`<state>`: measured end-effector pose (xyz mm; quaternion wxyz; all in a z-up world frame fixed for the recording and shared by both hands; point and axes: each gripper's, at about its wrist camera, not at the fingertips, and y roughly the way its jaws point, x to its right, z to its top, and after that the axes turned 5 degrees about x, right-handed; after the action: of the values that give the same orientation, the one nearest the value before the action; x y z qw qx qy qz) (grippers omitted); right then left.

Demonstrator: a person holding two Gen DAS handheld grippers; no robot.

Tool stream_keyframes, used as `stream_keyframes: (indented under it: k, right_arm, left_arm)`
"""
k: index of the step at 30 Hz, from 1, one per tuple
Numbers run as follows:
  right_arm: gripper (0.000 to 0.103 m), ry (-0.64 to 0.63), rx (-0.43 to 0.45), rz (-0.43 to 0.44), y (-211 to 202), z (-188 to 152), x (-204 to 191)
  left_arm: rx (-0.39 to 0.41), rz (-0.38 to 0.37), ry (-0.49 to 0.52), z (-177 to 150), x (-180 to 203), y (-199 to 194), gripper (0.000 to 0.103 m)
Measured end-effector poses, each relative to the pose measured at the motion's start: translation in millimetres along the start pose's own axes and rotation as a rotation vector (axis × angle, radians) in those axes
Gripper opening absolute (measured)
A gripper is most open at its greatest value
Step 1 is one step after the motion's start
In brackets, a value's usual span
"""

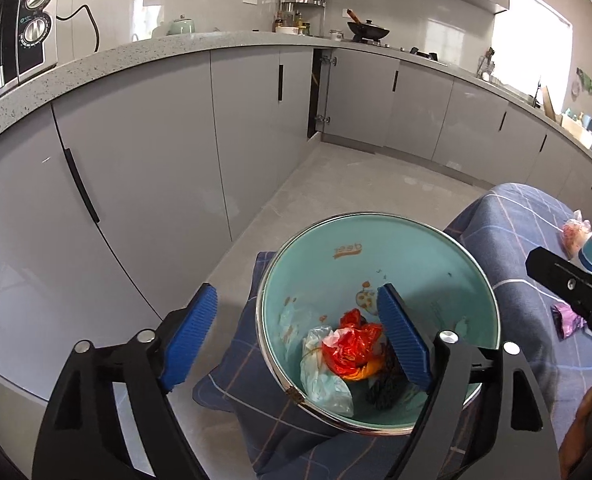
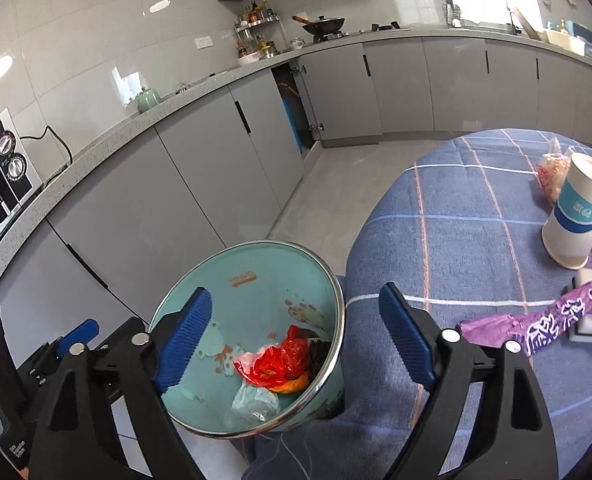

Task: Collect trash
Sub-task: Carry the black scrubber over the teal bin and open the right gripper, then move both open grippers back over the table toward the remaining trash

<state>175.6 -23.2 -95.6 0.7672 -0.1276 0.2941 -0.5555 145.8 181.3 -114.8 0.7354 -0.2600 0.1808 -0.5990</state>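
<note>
**Trash goes in the bin**

Bin (image 1: pixel 375 264) is the place for the trash. It is a round blue-green can with a shiny rim, and it sits low, right beside the table (image 2: pixel 475 216) with the blue checked cloth. Some trash is already at the bottom: a red bag (image 1: pixel 349 346), a pale bag (image 1: pixel 323 380) and something dark.

The left gripper (image 1: pixel 301 338) hangs over the bin. Its blue fingers are spread wide and hold nothing. One finger is above the inside of the bin and the other is outside the rim. The right gripper (image 2: pixel 297 336) is also spread wide and empty. It sits over the edge where the bin meets the table.

More trash waits on the table: a purple wrapper (image 2: pixel 535 322), a paper cup (image 2: pixel 577 216), a clear bag (image 2: pixel 551 170) with pink stuff behind it, and a red bit at the far edge.

The next step looks like a fresh pick. The purple wrapper is nearest to the right gripper, so it is a good one to take. Keep the fingers wide until they are on both sides of it. It is flat and thin, so come down low and pinch firmly. The cup stands close by, so move slowly and do not knock it over. Then let go only over the middle of the bin.
</note>
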Motion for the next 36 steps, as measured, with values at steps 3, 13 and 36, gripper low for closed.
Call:
stream_keyframes:
  k: [3,13,36]
  right_arm:
    - [0.091,0.001,0.029,-0.006,-7.4,-2.0,2.1]
    - [0.099,-0.048,0.13,-0.064,-36.8,-9.5,13.4]
    - [0.099,0.078,0.119,-0.227,-106.0,-22.4,105.7]
  left_arm:
    - [0.014,0.008,0.004,0.7,1.3,-5.0,0.091]
    - [0.05,0.026,0.013,5.6,12.2,-21.0,0.097]
    - [0.094,-0.062,0.171,0.2,97.8,-56.2,0.097]
